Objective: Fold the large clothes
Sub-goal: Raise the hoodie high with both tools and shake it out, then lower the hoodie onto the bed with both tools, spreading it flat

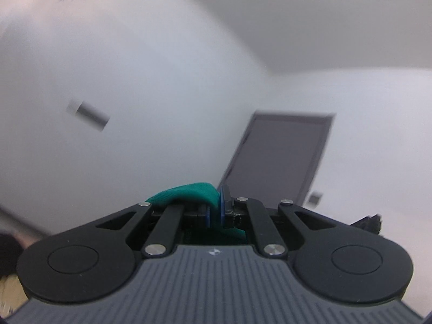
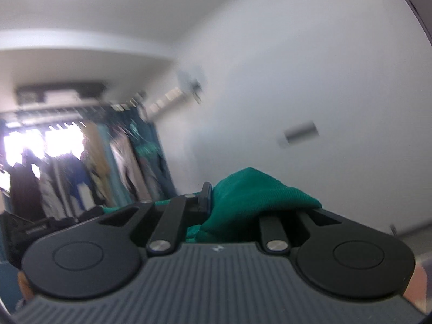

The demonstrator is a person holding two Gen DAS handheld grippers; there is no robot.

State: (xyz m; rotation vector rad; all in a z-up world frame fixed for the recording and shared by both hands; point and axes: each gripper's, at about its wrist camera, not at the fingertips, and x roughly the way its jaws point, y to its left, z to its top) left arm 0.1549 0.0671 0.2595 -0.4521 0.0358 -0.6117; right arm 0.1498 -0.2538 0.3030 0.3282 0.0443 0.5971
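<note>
The left gripper (image 1: 215, 210) has its blue-padded jaws pressed nearly together on a fold of the green knitted garment (image 1: 189, 193), which humps up over the left finger and drops away beneath the tool. The right gripper (image 2: 216, 202) is likewise clamped on the same green cloth (image 2: 251, 197); here a thicker bunch spills over the right-hand linkage and hides the far finger, so only one black finger shows.

Both tools point roughly level at bare white walls, with the garment's body hanging below, out of both views. Beyond the left gripper stands a dark grey door (image 1: 278, 156); beyond the right one, a blurred rack of hanging clothes (image 2: 89, 167) by a bright window.

The fabric looks soft, limp and fairly light, with a ribbed weave that should resist slipping between the pads. It will sag and swing rather than hold shape, so corners or a hem or shoulder edge, held well apart, would probably keep it spread flat for laying down and folding.
</note>
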